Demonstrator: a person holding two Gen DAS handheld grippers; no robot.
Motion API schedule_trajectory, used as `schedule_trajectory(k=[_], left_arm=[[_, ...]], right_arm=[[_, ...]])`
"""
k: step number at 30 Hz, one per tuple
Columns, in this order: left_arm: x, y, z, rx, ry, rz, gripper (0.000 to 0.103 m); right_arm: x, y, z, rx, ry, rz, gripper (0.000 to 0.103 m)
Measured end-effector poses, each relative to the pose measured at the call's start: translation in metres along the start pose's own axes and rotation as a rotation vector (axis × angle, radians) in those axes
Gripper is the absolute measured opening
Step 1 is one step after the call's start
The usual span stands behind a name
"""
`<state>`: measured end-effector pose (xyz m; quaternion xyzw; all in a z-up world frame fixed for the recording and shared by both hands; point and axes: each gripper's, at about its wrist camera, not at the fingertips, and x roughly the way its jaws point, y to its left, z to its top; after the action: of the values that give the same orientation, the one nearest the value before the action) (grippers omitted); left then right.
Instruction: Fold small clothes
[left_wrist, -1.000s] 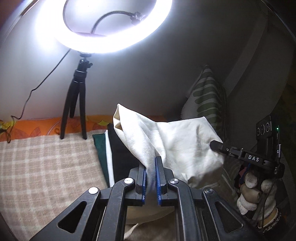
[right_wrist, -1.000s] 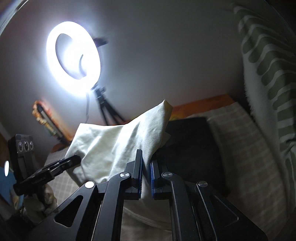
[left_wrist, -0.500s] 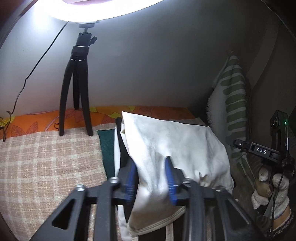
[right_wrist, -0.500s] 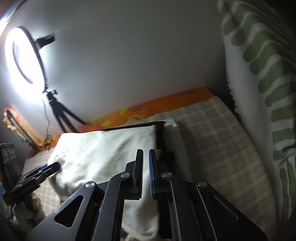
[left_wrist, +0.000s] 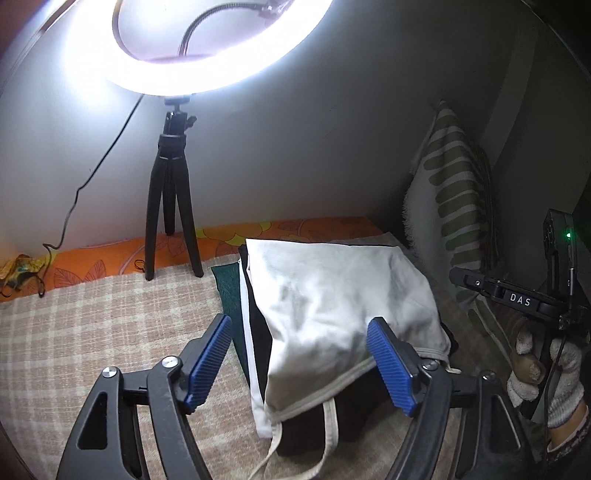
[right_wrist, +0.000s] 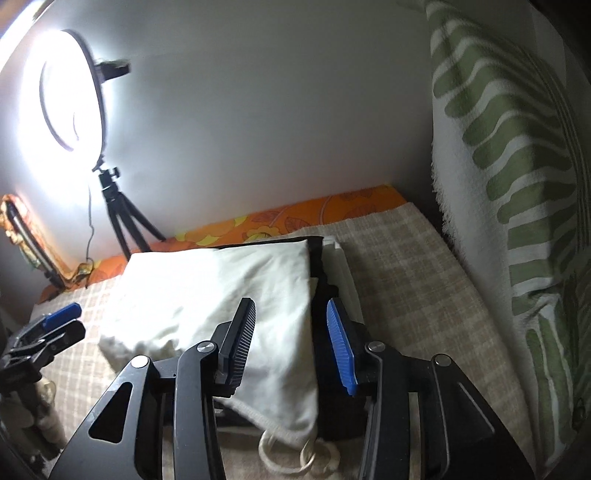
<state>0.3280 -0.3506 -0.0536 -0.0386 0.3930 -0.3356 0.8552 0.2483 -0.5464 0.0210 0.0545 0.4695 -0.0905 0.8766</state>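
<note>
Checked blanket (left_wrist: 92, 332) along the wall edge now carries the cream garment (left_wrist: 343, 306), folded onto the stack; left gripper (left_wrist: 306, 354) and right gripper (right_wrist: 291, 339) have just opened, releasing it.

Left gripper (left_wrist: 299, 363): jaws just opened wide, gripping nothing. Right gripper (right_wrist: 291, 343): jaws just parted, pads clear. Both point downward.
</note>
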Motion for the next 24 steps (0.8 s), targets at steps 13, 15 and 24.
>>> schedule_trajectory(k=[13,15,24], left_arm=[[-0.090,-0.008,-0.023,0.072,-0.070,0.021,0.097],[-0.104,-0.006,-0.028,0.072,-0.080,0.025,0.099],[-0.158,-0.003,-0.057,0.099,-0.124,0.044,0.103]], right_arm=[[-0.076,0.057,-0.024,-0.035,-0.082,-0.064,0.076],[-0.084,0.065,-0.029,-0.037,-0.093,-0.074,0.079],[-0.115,0.099,-0.056,-0.042,-0.126,-0.111,0.080]])
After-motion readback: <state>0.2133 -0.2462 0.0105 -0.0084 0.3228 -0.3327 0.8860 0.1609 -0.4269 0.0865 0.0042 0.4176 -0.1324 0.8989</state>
